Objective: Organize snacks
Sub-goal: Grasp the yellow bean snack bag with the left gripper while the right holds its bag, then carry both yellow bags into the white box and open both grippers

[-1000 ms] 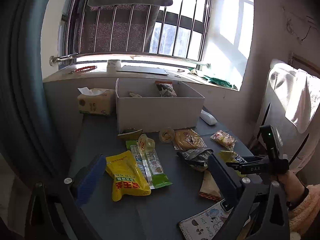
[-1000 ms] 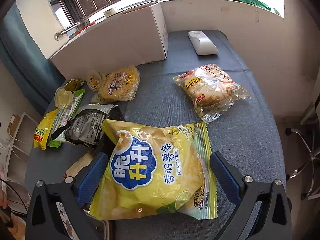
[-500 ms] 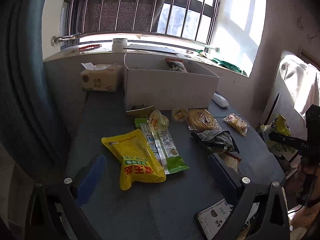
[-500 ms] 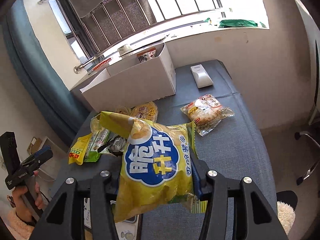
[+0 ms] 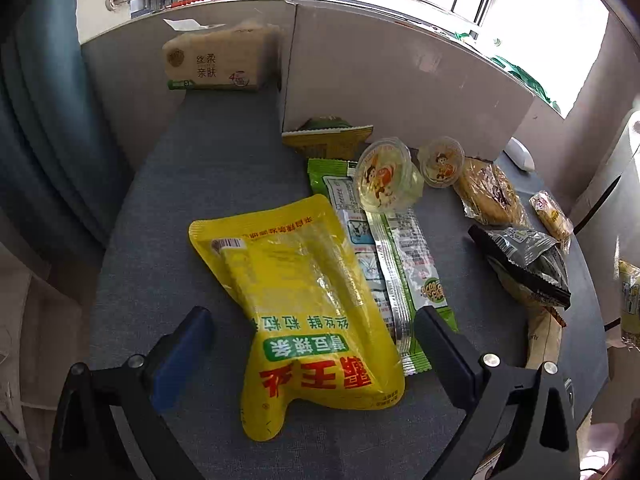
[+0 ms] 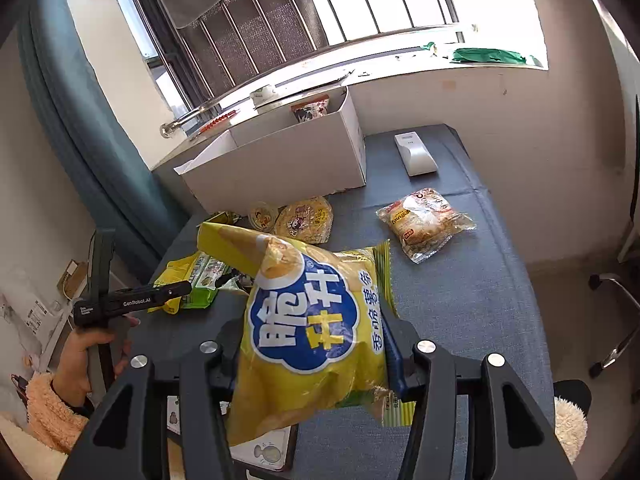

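Note:
My right gripper [image 6: 312,348] is shut on a yellow potato-stick chip bag [image 6: 312,328] and holds it above the grey table. My left gripper [image 5: 312,344] is open, its fingers either side of the lower end of a yellow pouch [image 5: 308,308] that lies flat on the table. A white open cardboard box [image 6: 288,156] stands at the back of the table with a snack packet inside; it also shows in the left wrist view [image 5: 400,80]. The left gripper also shows in the right wrist view [image 6: 132,300], hand-held low at the left.
Green-and-silver packets [image 5: 384,256], two jelly cups [image 5: 388,180], a round cake pack [image 5: 492,196], a dark wrapper [image 5: 524,264] and a bread pack [image 6: 424,220] lie on the table. A tissue pack [image 5: 216,60] and a white remote [image 6: 414,152] lie by the box.
My left gripper has dropped down and forward over the yellow pouch. My right gripper closed on the chip bag and lifted it off the table.

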Demonstrator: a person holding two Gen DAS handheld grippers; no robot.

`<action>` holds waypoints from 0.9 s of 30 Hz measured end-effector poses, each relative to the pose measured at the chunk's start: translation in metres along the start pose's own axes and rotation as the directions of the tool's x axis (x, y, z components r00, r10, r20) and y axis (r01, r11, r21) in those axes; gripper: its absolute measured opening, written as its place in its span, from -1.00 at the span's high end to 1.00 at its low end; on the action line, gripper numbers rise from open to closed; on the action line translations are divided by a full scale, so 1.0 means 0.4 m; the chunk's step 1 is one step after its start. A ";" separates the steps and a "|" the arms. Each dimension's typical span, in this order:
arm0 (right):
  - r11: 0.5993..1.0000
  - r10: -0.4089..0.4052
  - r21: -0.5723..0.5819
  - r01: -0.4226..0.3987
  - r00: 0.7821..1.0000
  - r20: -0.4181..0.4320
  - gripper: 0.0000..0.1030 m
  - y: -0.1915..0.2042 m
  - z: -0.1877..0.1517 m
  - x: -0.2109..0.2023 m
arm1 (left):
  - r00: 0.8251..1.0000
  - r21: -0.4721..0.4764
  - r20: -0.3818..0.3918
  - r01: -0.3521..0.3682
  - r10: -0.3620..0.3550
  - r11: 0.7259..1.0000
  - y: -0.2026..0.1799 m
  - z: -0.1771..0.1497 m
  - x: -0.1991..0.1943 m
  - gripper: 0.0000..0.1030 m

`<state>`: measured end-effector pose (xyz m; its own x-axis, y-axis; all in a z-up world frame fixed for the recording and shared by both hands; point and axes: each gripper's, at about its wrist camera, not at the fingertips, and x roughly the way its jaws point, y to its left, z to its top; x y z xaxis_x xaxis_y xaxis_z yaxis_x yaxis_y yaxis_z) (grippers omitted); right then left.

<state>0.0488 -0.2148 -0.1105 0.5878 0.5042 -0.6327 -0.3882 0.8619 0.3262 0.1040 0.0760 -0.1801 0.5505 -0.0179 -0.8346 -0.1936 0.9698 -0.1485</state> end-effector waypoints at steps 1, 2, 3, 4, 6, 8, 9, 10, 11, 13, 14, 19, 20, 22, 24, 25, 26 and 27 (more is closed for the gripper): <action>1.000 0.002 -0.001 -0.002 1.000 -0.002 -0.10 0.000 -0.002 0.003 | 1.000 0.042 0.020 -0.004 0.003 0.999 -0.010 -0.009 -0.007 -0.75; 1.000 0.003 -0.005 -0.003 1.000 -0.007 -0.11 0.003 -0.003 0.005 | 0.999 0.083 0.033 0.019 -0.022 0.996 -0.018 -0.017 -0.017 -0.40; 1.000 0.005 -0.013 -0.005 1.000 -0.010 -0.11 0.004 -0.004 0.008 | 0.997 0.084 0.031 0.067 -0.069 0.994 -0.016 -0.021 -0.026 -0.20; 1.000 0.004 -0.015 -0.004 1.000 -0.010 -0.11 0.006 -0.006 0.009 | 0.995 0.064 0.028 0.091 -0.093 0.994 -0.009 -0.023 -0.031 -0.09; 1.000 0.010 -0.011 -0.010 1.000 -0.017 -0.11 0.007 -0.007 0.012 | 0.997 0.047 0.041 0.070 -0.072 0.996 0.007 -0.028 -0.037 -0.06; 1.000 0.015 -0.011 -0.015 1.000 -0.015 -0.11 0.010 -0.007 0.013 | 0.992 0.014 0.052 0.110 -0.111 0.994 0.030 -0.036 -0.051 -0.02; 1.000 0.016 -0.015 -0.016 1.000 -0.017 -0.11 0.011 -0.008 0.014 | 0.988 -0.011 0.070 0.137 -0.136 0.991 0.041 -0.038 -0.065 -0.01; 1.000 0.015 -0.019 -0.015 1.000 -0.019 -0.11 0.013 -0.008 0.015 | 0.984 -0.025 0.092 0.156 -0.153 0.987 0.051 -0.037 -0.080 -0.01; 1.000 0.013 -0.019 -0.013 1.000 -0.021 -0.11 0.014 -0.008 0.017 | 0.980 -0.028 0.117 0.164 -0.159 0.986 0.054 -0.036 -0.100 -0.01; 1.000 0.022 -0.010 -0.023 0.999 -0.023 -0.11 0.017 -0.004 0.022 | 0.973 -0.013 0.160 0.168 -0.164 0.986 0.055 -0.028 -0.139 0.00; 0.999 0.033 -0.007 -0.033 0.999 -0.022 -0.11 0.019 0.000 0.025 | 0.968 0.001 0.183 0.173 -0.170 0.985 0.054 -0.020 -0.160 -0.01; 0.996 0.074 -0.047 -0.074 0.997 -0.001 -0.11 0.064 0.055 0.043 | 0.942 0.069 0.270 0.188 -0.200 0.980 0.014 0.045 -0.243 -0.01; 0.994 0.087 -0.058 -0.087 0.996 0.005 -0.11 0.074 0.073 0.047 | 0.937 0.086 0.281 0.193 -0.210 0.977 0.003 0.063 -0.253 -0.01; 0.992 0.098 -0.082 -0.097 0.995 0.016 -0.11 0.099 0.118 0.063 | 0.927 0.118 0.305 0.192 -0.220 0.974 -0.016 0.103 -0.272 -0.01; 0.989 0.092 -0.115 -0.088 0.995 0.028 -0.11 0.120 0.165 0.081 | 0.915 0.155 0.332 0.186 -0.228 0.970 -0.048 0.155 -0.279 -0.01; 0.988 0.088 -0.129 -0.083 0.996 0.029 -0.11 0.131 0.195 0.095 | 0.909 0.170 0.345 0.184 -0.233 0.968 -0.059 0.181 -0.281 -0.01; 0.987 0.091 -0.139 -0.085 0.995 0.033 -0.11 0.138 0.221 0.106 | 0.906 0.182 0.349 0.185 -0.239 0.966 -0.070 0.208 -0.279 -0.01; 0.985 0.102 -0.146 -0.096 0.994 0.040 -0.11 0.143 0.250 0.120 | 0.903 0.191 0.356 0.184 -0.243 0.964 -0.078 0.236 -0.277 -0.01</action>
<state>0.1258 -0.1359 -0.0518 0.5726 0.5915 -0.5677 -0.5421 0.7926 0.2792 0.1259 0.0706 -0.0330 0.8327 -0.1651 -0.5286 0.0696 0.9781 -0.1960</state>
